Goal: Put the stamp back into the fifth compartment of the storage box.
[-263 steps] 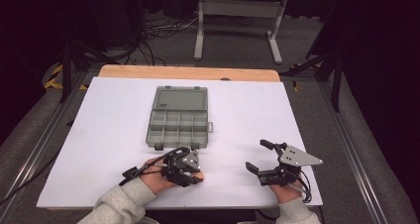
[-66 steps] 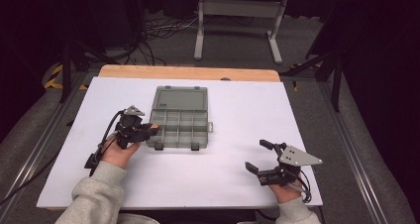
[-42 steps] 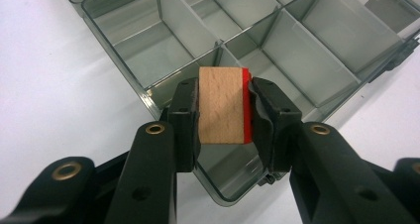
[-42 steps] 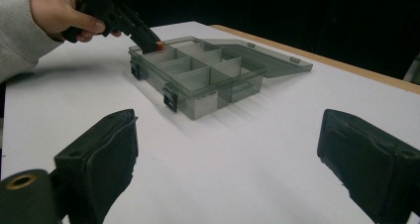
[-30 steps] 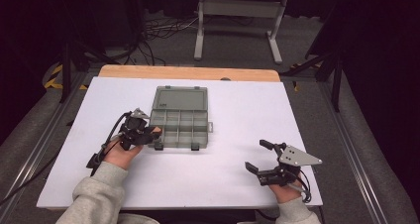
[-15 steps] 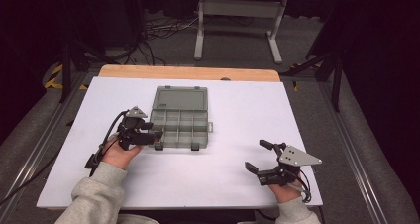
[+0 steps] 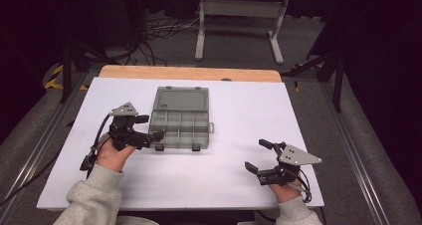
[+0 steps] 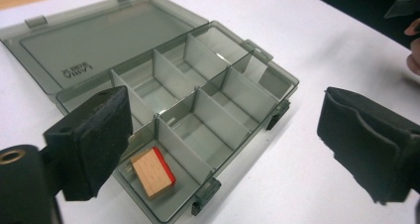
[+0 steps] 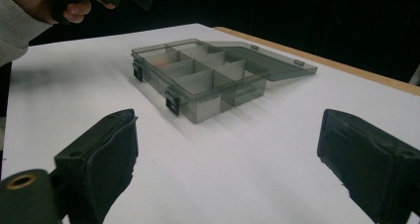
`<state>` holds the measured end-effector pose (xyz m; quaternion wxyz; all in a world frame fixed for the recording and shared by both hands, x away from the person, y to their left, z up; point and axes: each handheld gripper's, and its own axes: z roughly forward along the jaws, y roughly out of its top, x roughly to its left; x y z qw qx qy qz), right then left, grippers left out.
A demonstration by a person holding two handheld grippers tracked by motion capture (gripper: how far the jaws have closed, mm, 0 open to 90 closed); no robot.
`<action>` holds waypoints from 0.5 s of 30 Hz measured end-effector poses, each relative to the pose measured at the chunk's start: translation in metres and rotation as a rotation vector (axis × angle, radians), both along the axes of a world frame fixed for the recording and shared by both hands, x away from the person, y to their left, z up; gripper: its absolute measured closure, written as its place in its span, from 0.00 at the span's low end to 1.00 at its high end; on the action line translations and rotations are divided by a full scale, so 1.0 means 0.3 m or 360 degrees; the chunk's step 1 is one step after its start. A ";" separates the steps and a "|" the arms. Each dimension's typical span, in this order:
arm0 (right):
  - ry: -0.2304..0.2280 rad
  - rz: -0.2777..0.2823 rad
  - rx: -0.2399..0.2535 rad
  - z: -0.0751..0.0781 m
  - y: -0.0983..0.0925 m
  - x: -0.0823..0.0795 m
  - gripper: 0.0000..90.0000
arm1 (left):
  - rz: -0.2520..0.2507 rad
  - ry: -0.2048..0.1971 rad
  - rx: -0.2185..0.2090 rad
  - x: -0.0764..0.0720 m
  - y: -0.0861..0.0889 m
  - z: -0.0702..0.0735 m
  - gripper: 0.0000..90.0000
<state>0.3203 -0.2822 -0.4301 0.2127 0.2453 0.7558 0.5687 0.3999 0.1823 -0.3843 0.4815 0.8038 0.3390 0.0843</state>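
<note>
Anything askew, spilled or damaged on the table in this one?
Nothing stands out. The organizer box sits square on the white table, lid flat open, dividers upright. One wooden block with a red edge lies in a near corner compartment. The left gripper is open above it, jaws just opened, nothing between them. No spill or damage.

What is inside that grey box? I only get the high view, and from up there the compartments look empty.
Observer: The left gripper view shows a small wooden block with one red edge lying in a corner compartment of the box, the corner nearest that gripper.
Operator: Is the gripper holding the block?
Observer: No. The left gripper has just been opening its jaws; they stand wide apart with nothing between the pads, and the block lies flat on the compartment floor.
Operator: And the other gripper?
Observer: The right gripper is open too, with bare white table between its jaws and the box farther off.
</note>
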 end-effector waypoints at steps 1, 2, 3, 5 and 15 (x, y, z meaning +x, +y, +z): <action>0.0000 0.0000 0.0000 0.000 0.001 0.001 0.11 | -0.0005 -0.0025 0.0009 -0.006 -0.001 0.004 0.06; -0.0002 0.0001 -0.0001 0.000 0.002 0.003 0.11 | -0.0005 -0.0025 0.0009 -0.006 -0.001 0.004 0.06; -0.0001 0.0005 -0.0001 0.000 0.003 0.005 0.11 | -0.0020 -0.0062 0.0026 -0.021 -0.003 0.014 0.05; 0.0001 0.0010 0.0001 0.001 0.005 0.006 0.11 | -0.0024 -0.0082 0.0029 -0.027 -0.004 0.018 0.04; -0.0002 0.0023 0.0000 0.000 0.012 0.017 0.11 | -0.0018 -0.0216 -0.0014 -0.090 0.043 0.034 0.02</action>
